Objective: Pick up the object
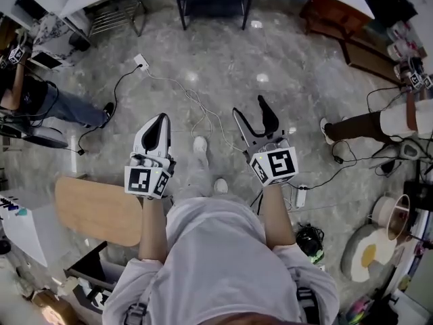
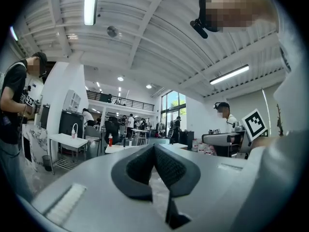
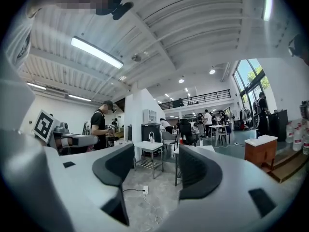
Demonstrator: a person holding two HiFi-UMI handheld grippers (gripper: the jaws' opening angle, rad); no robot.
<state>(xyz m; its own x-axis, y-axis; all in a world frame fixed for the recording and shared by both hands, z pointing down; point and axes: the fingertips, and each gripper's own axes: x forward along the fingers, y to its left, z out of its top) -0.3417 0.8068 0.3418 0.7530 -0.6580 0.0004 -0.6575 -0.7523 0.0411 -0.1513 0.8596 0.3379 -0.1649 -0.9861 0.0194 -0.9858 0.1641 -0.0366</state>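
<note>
I stand on a grey marble floor (image 1: 223, 66) and hold both grippers out at waist height, pointing forward. The left gripper (image 1: 157, 131) is shut, and in the left gripper view its black pads (image 2: 154, 151) meet at the tip with nothing between them. The right gripper (image 1: 249, 107) stands open, its two black fingers apart. In the right gripper view only the floor and a far room show through the gap of the right gripper (image 3: 155, 167). No object to be picked up lies between or right before either gripper.
White cables and a power strip (image 1: 141, 61) run over the floor ahead of my shoes (image 1: 199, 147). A wooden board (image 1: 98, 210) sits at my left, a black table frame (image 1: 213, 2) ahead, a wooden bench (image 1: 342, 19) far right. People stand at both sides.
</note>
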